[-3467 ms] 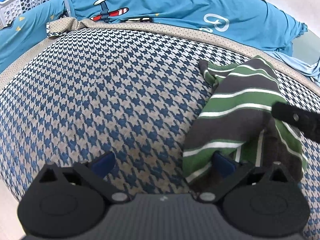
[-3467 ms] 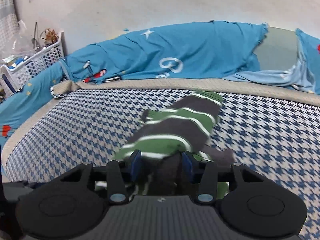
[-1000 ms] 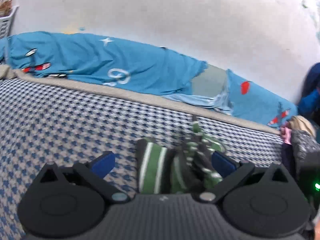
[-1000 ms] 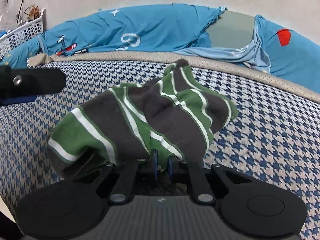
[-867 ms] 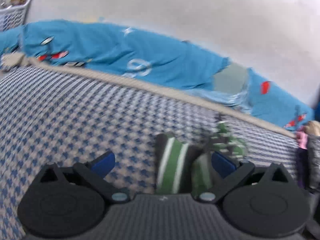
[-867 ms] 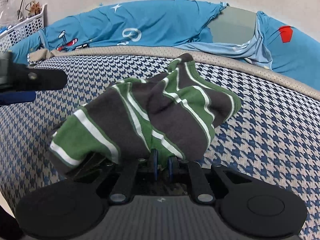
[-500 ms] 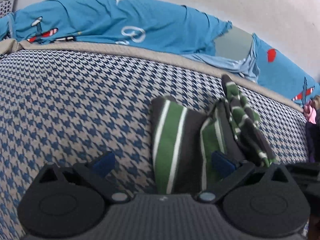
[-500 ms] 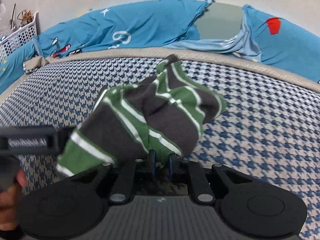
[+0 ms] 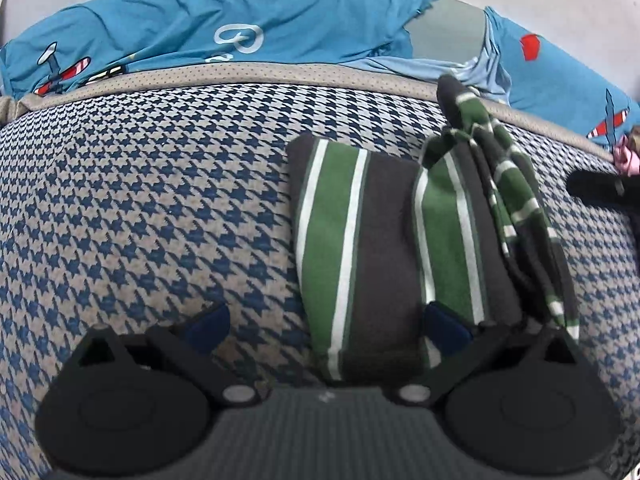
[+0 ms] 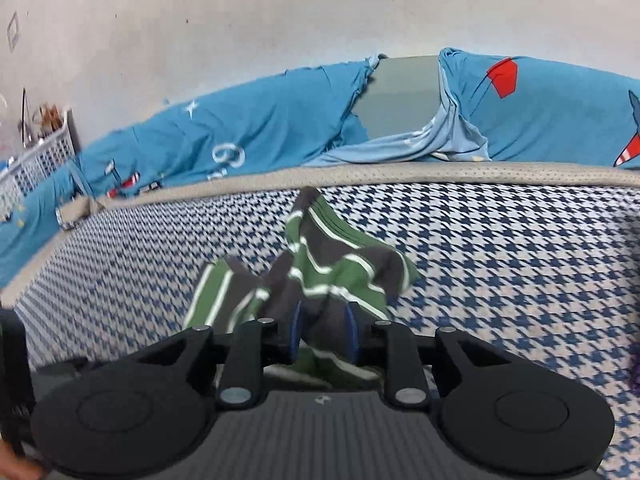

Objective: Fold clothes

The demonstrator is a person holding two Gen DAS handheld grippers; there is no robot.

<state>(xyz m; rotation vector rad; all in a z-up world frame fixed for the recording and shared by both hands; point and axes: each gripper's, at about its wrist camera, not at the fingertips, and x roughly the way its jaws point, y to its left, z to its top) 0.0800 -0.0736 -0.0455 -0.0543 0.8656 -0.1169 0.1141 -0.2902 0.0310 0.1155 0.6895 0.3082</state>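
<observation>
The green, charcoal and white striped knit garment was pictured lying bunched on the blue-and-beige houndstooth mattress, after being carried clamped in the right gripper half a second earlier. By this moment the right gripper's jaws had been parted somewhat, though cloth was still seen between them; whether it was still pinched could not be told. The left gripper, jaws wide apart, had been brought closer over the garment's near edge, its right fingertip resting on or just over the fabric. The release was judged to mark the garment as set down for a fresh fold, with one end left twisted and standing up on the right. Open mattress was seen on the left and in front; the beige piped mattress edge and the crumpled blue printed bedding bounded the far side, well apart from the garment's main body.
</observation>
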